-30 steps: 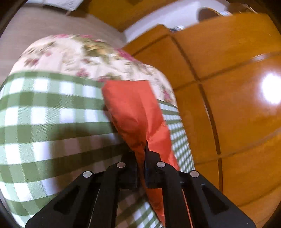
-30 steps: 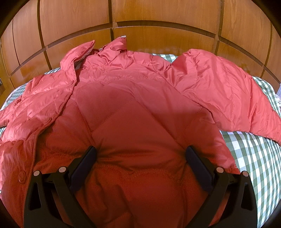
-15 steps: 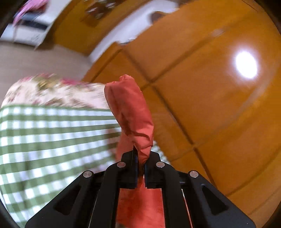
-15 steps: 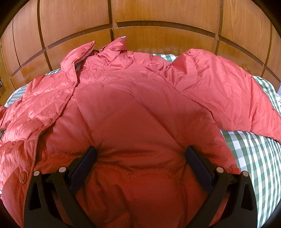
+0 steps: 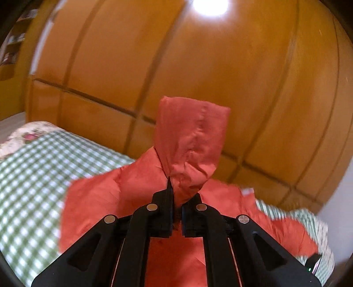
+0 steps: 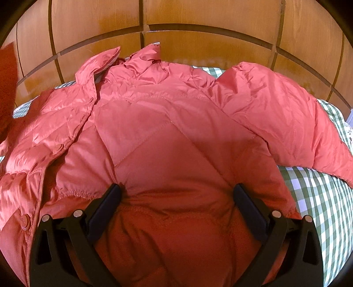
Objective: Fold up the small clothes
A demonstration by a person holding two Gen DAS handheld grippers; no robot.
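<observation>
Behind everything I see the wood panelling (image 6: 198, 19), and in front of it the bed under its green check sheet (image 6: 317, 198), which I take as my landmark. On the sheet, filling most of the right wrist view, lies the red jacket (image 6: 176, 123), spread flat with its collar toward the panelling, one sleeve (image 6: 286, 114) stretched across the sheet on the right and the buttoned front edge lying on the sheet at the left. My right gripper (image 6: 176, 192) stands released, its two fingers (image 6: 106, 205) wide apart and pressing down on the lower body of the jacket, well inside the sheet's edges. In the left wrist view the rest of the jacket lies low on the sheet, and beyond the sheet's far left corner I make out a floral cover (image 5: 26, 134), though that corner is blurred and I may be misreading it. My left gripper (image 5: 175, 207) is clenched on the end of the other sleeve (image 5: 189, 145), which it holds up off the sheet so the cuff stands above the jaws against the panelling. A red patch at the left edge of the right wrist view, above the sheet, looks like that same raised sleeve.
</observation>
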